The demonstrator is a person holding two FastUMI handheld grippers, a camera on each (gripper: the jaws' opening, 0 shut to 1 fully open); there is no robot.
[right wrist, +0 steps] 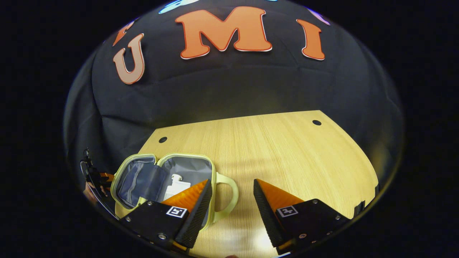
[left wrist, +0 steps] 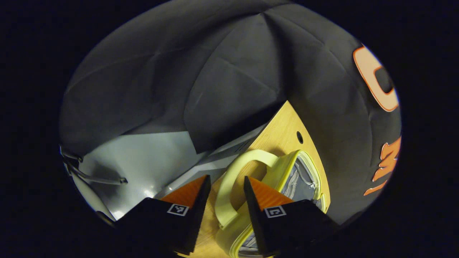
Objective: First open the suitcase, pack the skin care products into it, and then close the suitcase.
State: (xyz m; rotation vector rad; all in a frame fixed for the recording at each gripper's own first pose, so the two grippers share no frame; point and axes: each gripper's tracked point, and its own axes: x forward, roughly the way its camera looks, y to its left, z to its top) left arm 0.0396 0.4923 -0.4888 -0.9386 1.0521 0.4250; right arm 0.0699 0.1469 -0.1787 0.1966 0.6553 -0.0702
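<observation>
A pale wood-grain table (right wrist: 272, 150) with small round holes near its back corners carries a small pale-yellow suitcase (right wrist: 168, 179), lying open near the table's left edge. Its grey fabric lining shows, with a white bottle (right wrist: 176, 186) inside, partly hidden. A curved yellow handle (right wrist: 229, 195) sticks out sideways. The right gripper (right wrist: 229, 200) hovers just above the handle, jaws spread wide, empty. The left gripper (left wrist: 226, 195) straddles the handle's loop, jaws parted, not pressing.

Left tool (left wrist: 226, 186) and right tool (right wrist: 231, 190), jaws apart.
</observation>
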